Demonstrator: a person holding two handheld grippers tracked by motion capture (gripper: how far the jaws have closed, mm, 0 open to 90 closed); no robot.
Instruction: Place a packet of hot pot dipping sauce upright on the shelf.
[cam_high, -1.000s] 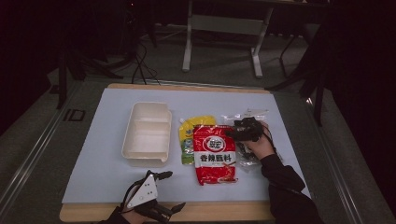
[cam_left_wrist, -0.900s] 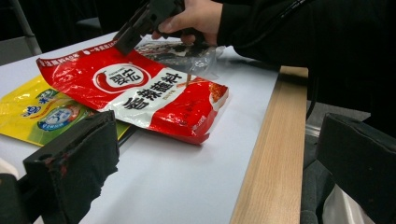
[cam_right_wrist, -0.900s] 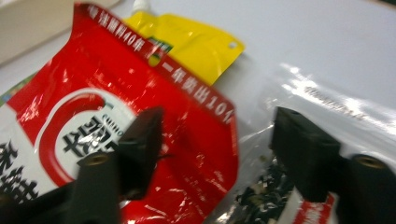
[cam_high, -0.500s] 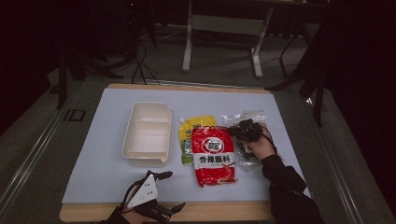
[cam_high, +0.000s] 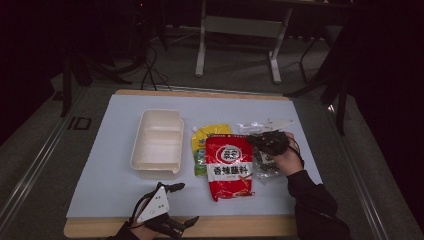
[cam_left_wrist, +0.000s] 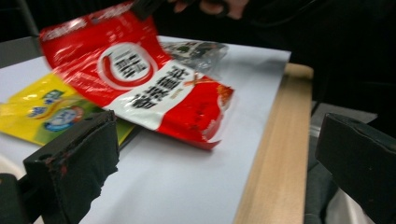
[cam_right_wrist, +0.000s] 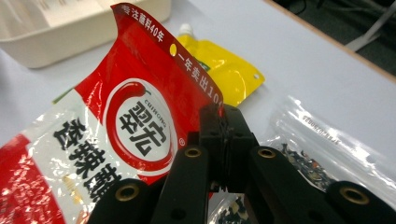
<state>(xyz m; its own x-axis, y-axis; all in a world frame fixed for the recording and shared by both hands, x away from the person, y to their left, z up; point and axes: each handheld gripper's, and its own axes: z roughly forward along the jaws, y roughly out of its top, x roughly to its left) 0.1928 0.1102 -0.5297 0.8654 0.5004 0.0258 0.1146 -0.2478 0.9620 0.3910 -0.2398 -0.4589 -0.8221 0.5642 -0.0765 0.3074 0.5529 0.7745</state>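
The wooden bench with its pale blue-white sheet (cam_high: 125, 190) carries everything. At its middle left stands the cream two-compartment plastic tray (cam_high: 157, 142), unmoved since a second ago. Beside it lies the red glossy seasoning pouch with a white label band (cam_high: 228, 167): its lower end rests on the sheet, while its upper right corner is lifted and curled, as the left tool view shows (cam_left_wrist: 140, 79). A second ago the pouch lay a little farther toward the person's right; it now sits slightly nearer the tray and covers more of the yellow spouted sauce pouch (cam_high: 207, 137) beneath its left edge. The clear plastic bag of dark dried bits (cam_high: 265, 165) lies just right of the red pouch, partly under the hand. The right tool (cam_high: 257, 141) is pinched together on the red pouch's upper right edge, its jaws meeting on the foil in the right tool view (cam_right_wrist: 224, 123). The left tool (cam_high: 177, 205) hovers at the bench's near edge, jaws wide apart, where it was before.
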